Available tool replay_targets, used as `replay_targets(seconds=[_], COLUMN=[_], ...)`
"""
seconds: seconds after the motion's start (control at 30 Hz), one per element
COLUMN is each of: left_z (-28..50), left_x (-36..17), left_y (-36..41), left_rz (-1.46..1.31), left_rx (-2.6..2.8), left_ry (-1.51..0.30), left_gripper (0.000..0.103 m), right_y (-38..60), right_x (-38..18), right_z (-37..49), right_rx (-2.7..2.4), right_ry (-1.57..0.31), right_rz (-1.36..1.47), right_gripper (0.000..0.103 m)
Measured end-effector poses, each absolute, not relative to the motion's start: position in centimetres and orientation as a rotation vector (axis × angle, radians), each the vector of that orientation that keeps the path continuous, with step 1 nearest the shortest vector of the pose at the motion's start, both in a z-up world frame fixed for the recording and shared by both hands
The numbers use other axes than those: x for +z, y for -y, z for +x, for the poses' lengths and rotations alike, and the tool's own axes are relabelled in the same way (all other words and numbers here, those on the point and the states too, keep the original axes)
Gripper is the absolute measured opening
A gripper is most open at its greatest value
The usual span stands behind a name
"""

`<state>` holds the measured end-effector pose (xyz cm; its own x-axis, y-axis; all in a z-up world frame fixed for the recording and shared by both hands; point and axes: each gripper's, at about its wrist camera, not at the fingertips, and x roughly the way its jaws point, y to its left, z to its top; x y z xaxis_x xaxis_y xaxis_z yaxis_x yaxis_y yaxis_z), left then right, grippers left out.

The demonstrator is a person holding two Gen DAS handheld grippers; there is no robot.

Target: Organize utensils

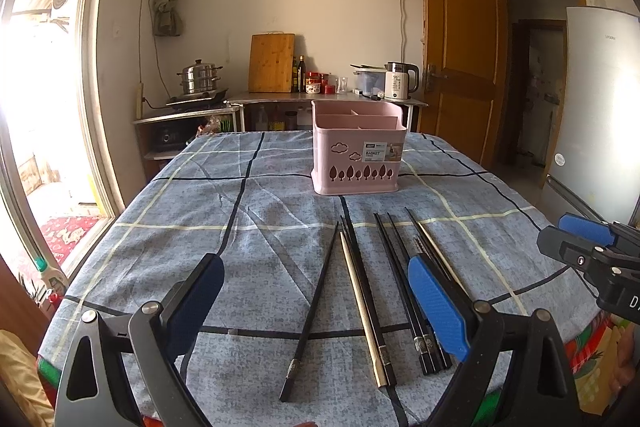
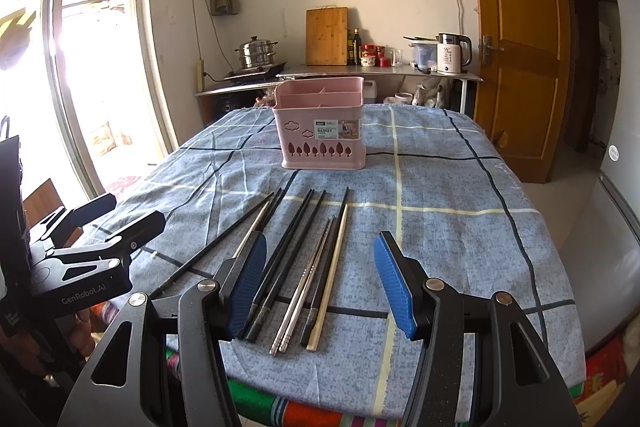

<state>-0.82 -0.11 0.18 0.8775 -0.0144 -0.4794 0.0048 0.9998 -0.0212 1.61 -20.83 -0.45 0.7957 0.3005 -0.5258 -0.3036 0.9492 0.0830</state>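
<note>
Several chopsticks (image 2: 304,267) lie on the tabletop (image 2: 440,227) just ahead of both tongs, long axes pointing away toward the pink basket (image 2: 320,131) beyond. Left tongs (image 1: 316,303) and right tongs (image 2: 320,287) are spread, empty; the right looks nearer.

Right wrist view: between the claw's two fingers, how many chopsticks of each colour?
Black chopsticks: 3
Silver metal chopsticks: 2
Pale chopstick: 1
Total: 6 between the open right claw fingers.
</note>
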Motion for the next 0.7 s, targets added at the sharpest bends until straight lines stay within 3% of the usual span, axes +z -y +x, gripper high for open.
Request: replay_targets(seconds=[0.7], left_z=[-0.98], left_x=[0.10], left_y=[0.31], left_rz=[-0.014], left_rx=[-0.012], left_ry=[-0.496], left_gripper=[0.094], right_y=[21.07], right_x=[-0.70], right_z=[1.39], right_rx=[0.321], right_ry=[-0.555], right_rz=[0.004], right_gripper=[0.057])
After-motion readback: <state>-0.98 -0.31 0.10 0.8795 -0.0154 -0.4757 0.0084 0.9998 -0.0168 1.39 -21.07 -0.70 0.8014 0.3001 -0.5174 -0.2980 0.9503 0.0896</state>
